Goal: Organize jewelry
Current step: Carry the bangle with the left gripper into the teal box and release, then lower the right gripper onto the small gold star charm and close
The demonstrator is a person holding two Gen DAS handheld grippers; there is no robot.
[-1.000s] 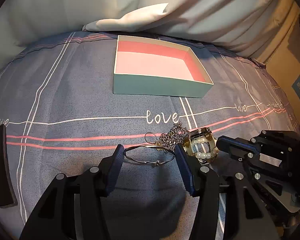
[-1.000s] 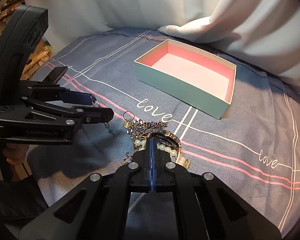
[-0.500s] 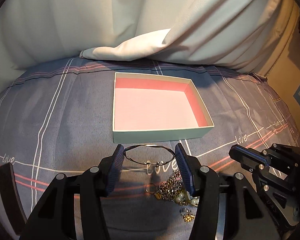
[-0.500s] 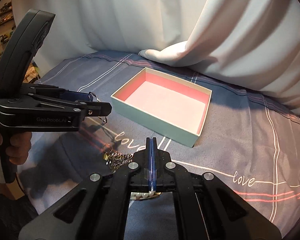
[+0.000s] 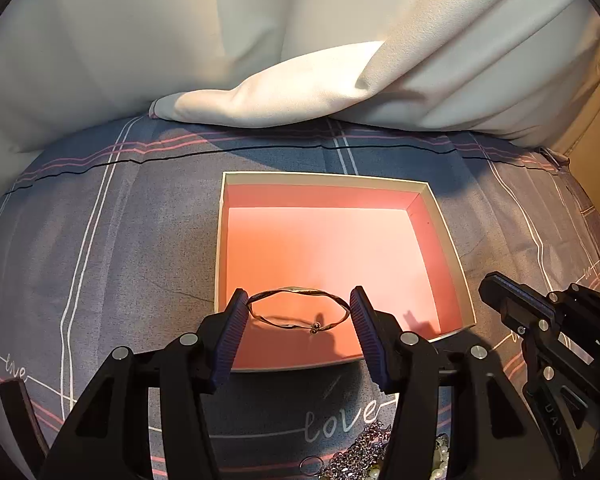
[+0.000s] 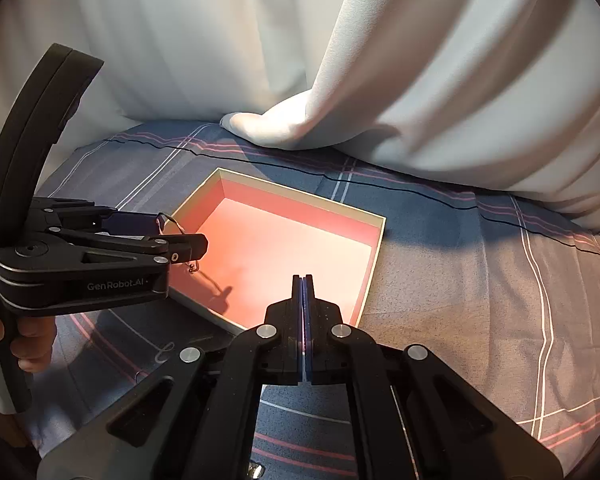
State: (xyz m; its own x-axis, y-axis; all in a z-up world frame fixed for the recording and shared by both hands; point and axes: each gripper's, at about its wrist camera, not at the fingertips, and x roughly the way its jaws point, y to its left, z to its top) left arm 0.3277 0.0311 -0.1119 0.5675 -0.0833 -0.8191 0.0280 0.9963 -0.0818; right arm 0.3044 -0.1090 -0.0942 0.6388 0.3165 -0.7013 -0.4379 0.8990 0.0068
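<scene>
Holding the thin wire bangle (image 5: 298, 308) stretched across its half-open jaws, the left gripper (image 5: 298, 312) sits lower centre of its own view, over the near edge of the pink-lined box (image 5: 446, 220). Best bet is easing forward and lower before letting go, so it doesn't bounce out. Right gripper (image 6: 302, 280) is fully shut and looks empty, and the leftover chain-and-pearl pile (image 5: 360, 456) is at bottom right.

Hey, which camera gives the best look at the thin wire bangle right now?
The left wrist view. There the whole bangle shows as a full loop, pinched between the left hand-held gripper pads over the pink-lined box. The right wrist view shows only slivers of wire beside that gripper's side.
</scene>
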